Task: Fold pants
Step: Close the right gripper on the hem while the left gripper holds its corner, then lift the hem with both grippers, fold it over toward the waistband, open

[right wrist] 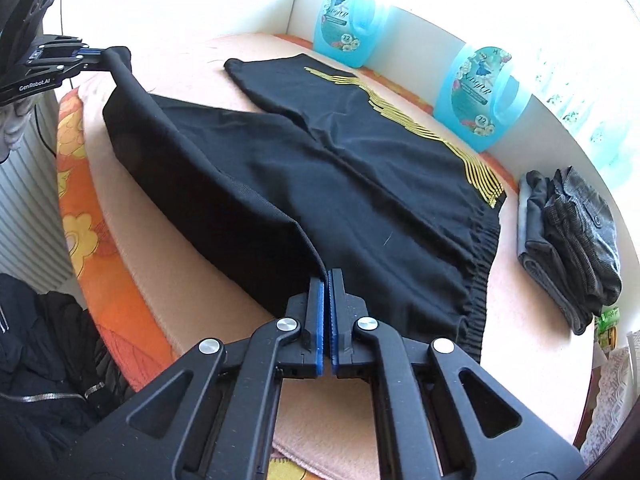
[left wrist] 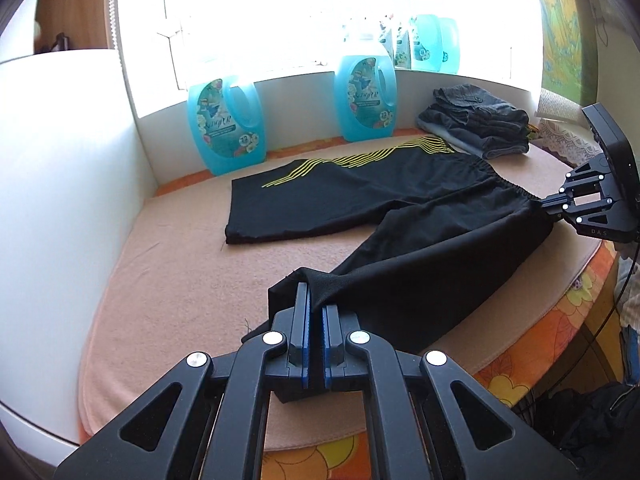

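Note:
Black pants [left wrist: 360, 196] with yellow stripes lie spread on a peach towel [left wrist: 180, 280]; they also show in the right wrist view [right wrist: 320, 184]. My left gripper [left wrist: 316, 300] is shut on the hem of the near leg, lifting it off the towel; it shows at the top left of the right wrist view [right wrist: 100, 54]. My right gripper [right wrist: 326, 276] is shut on the waistband corner of the same leg; it shows at the right of the left wrist view [left wrist: 546, 206]. The near leg hangs taut between the two grippers. The far leg lies flat.
Two blue detergent bottles [left wrist: 226, 128] [left wrist: 366, 98] stand at the back by the white wall. A stack of folded dark clothes [left wrist: 478, 124] lies at the back right, also in the right wrist view [right wrist: 572, 240]. A flowered orange cover [right wrist: 80, 208] edges the surface. Dark clothing [right wrist: 40, 360] lies below.

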Demonstrator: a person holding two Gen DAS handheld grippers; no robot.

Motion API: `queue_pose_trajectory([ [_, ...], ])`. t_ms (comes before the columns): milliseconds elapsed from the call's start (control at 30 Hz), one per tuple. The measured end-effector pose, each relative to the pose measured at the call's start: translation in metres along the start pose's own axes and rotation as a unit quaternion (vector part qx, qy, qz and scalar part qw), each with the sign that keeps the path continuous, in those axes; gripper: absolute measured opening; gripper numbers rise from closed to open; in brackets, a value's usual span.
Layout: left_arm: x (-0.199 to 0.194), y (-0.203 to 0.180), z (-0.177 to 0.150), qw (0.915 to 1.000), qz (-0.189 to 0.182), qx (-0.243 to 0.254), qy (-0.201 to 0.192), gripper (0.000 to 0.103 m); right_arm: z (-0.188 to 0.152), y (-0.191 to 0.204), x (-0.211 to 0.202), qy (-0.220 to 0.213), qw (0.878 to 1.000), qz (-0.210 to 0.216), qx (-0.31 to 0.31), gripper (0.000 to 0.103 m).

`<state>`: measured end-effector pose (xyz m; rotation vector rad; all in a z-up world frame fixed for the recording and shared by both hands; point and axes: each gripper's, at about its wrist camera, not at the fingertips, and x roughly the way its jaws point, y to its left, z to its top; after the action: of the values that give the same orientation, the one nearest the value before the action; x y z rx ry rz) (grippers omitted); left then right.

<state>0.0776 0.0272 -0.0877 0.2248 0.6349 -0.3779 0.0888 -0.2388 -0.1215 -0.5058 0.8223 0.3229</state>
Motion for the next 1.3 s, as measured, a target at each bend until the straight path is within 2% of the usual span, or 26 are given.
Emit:
queue_pose_trajectory([
  [300,0.042,0.044,0.045,0.9985,0.0,-0.045,-0.032,0.003,0.062,-0.036,0.016,-0.036,0.995,-0.089,-0.001,0.002],
  [500,0.079,0.068,0.08,0.9958,0.014,-0.071,-0.055,0.003,0.11,-0.07,0.04,-0.056,0.991,-0.122,-0.001,0.001],
  [667,0.114,0.087,0.102,0.9925,0.029,-0.099,-0.065,0.003,0.139,-0.098,0.075,-0.05,0.99,-0.13,0.011,0.001],
  [900,0.169,0.119,0.124,0.9909,0.029,-0.127,-0.034,0.003,0.164,-0.13,0.137,-0.016,0.993,-0.112,0.029,0.001],
  [1133,0.233,0.125,0.133,0.9936,0.035,-0.104,0.026,0.003,0.169,-0.147,0.207,0.031,0.994,-0.097,0.039,0.001],
  [1300,0.274,0.131,0.134,0.9929,0.03,-0.093,0.067,0.003,0.166,-0.154,0.237,0.05,0.994,-0.088,0.047,0.001],
])
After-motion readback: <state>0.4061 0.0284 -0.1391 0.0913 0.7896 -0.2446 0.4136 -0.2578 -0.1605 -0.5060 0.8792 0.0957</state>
